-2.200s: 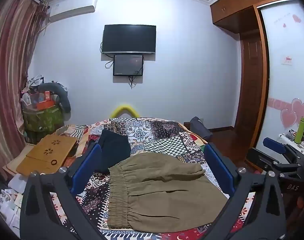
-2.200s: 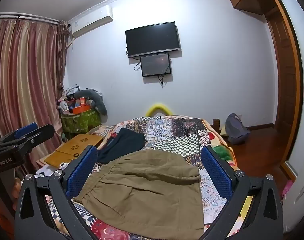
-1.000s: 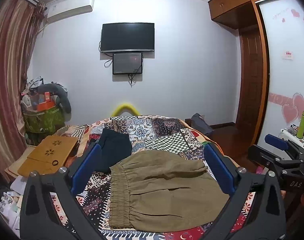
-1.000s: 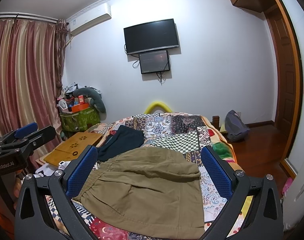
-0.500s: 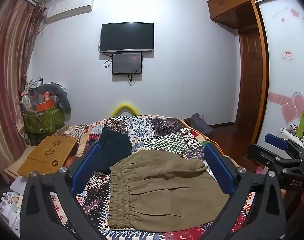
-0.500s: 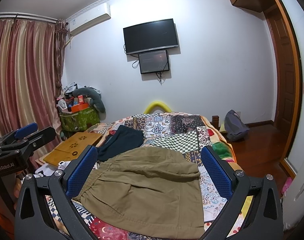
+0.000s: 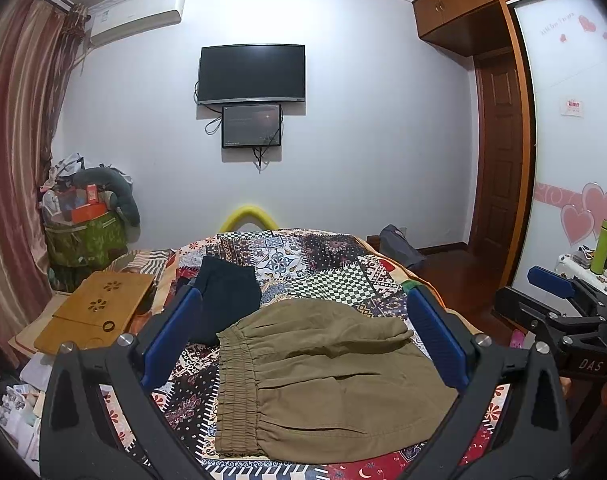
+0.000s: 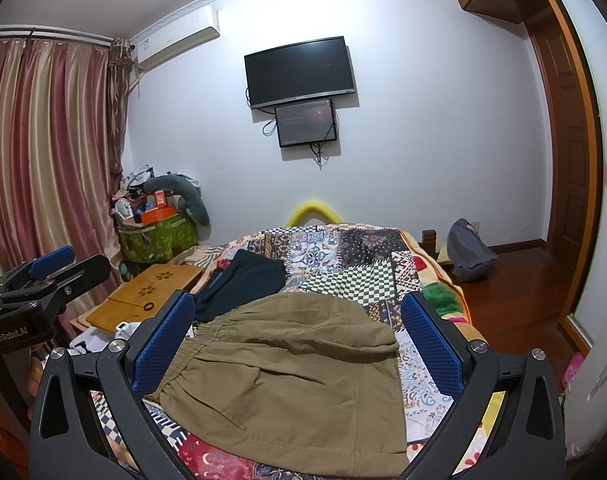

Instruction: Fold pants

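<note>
Both the left gripper (image 7: 303,344) and right gripper (image 8: 297,340) are hovering, fingers wide apart, over the folded olive pants (image 7: 323,376), seemingly finishing or readying another fold

Olive-khaki pants (image 7: 323,376) lie on a patchwork quilt (image 7: 323,264) of red, black and white checks and florals, beside a dark navy garment (image 7: 227,296). Striped pink-and-gold curtains (image 8: 43,152).

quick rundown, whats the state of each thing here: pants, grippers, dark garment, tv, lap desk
olive pants: folded, flat on the bedspread
dark garment: folded, beside the pants
left gripper: open, empty
right gripper: open, empty
tv: off
wooden lap desk: lying flat
</note>
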`<state>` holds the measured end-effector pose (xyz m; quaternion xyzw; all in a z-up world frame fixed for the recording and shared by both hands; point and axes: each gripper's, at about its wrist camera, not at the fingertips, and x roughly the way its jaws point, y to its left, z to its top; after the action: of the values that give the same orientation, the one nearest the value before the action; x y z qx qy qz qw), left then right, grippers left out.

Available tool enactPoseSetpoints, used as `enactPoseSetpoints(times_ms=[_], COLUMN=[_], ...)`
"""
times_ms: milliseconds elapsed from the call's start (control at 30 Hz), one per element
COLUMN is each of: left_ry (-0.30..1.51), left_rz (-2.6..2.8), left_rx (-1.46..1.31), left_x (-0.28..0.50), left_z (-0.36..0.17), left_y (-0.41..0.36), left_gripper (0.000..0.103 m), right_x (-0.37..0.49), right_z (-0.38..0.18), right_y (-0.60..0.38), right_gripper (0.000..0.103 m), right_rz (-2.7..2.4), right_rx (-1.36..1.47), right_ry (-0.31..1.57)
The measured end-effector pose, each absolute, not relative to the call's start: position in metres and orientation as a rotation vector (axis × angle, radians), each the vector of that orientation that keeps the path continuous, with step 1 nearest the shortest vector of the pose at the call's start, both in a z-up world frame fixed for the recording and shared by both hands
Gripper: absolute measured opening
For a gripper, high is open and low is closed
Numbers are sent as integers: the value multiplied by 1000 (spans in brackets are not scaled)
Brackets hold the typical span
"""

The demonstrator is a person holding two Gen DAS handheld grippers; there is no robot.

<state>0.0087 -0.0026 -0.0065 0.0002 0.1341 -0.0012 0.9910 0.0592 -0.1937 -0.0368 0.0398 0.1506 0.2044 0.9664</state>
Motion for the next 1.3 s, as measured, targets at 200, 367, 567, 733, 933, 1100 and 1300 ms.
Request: enactPoseSetpoints(times_ms=[200,367,567,733,933,1100,1300], left_ry=[269,270,272,280,306,373,478], left_rz=[-3,-4,-7,-15,-8,0,15], left_rx=[-1,0,1,2,3,13,-2], left_x=[9,9,10,13,26,51,96], left_z=[-7,-8,-10,-12,-19,-31,-54], left_y=[-2,-3,-3,-3,-2,1,20], left_gripper=[103,103,103,103,103,103,103], right_x=[59,59,60,63,75,95,133], right_z=[-37,-37,-38,-40,-45,-64,-102], right_y=[-192,-193,-194,-194,-193,-195,-207], right_gripper=[103,103,103,103,103,103,103], right_rz=[411,409,405,399,383,361,318], right_rx=[79,79,84,88,78,55,31], right_ry=[307,309,316,326,340,381,475])
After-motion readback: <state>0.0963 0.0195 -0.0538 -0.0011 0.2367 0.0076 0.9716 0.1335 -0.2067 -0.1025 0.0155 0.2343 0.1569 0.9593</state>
